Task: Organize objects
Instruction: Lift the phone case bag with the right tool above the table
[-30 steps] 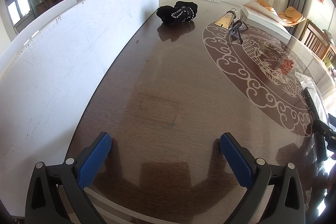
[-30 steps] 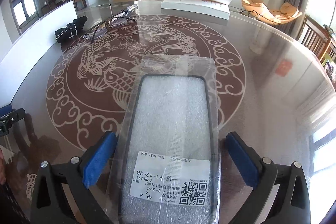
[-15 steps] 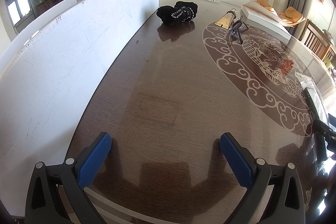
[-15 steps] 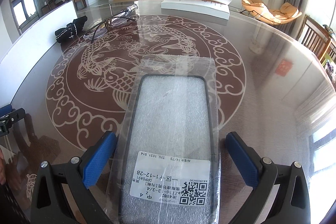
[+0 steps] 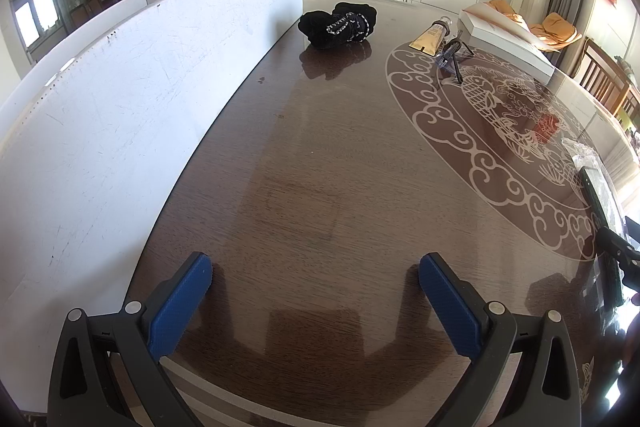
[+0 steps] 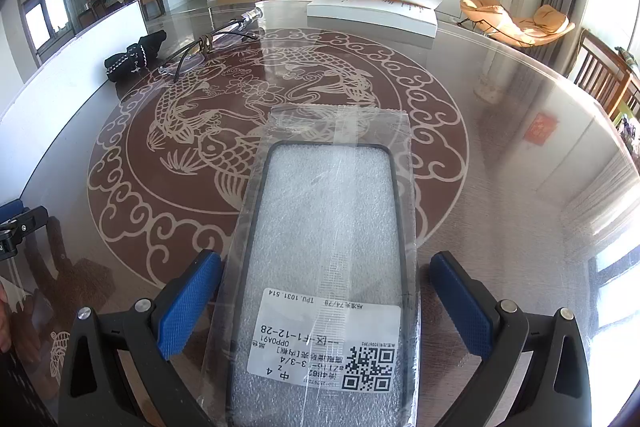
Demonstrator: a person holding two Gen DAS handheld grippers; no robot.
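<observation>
The bagged phone case lies flat on the glossy table at six o'clock in the right wrist view, its long axis running straight away from the right tongs, whose blue pads stand wide apart on either side of its near end with no sure contact. It is probably very light: a thin dark frame around white foam, sealed in a loose clear sleeve with a printed label near the tongs. The frame should be slightly springy, while the film is slick and will crinkle or slide on the polished top. The safest hold seems to be across the two long edges of the frame near the labelled end, squeezing gently, since pinching only the spare film at twelve o'clock would let the case dangle. The left tongs are likewise spread wide and hold nothing, poised over bare wood. Farther off lie a black bundle of cloth at twelve o'clock, and spectacles and a gold tube toward one o'clock.
</observation>
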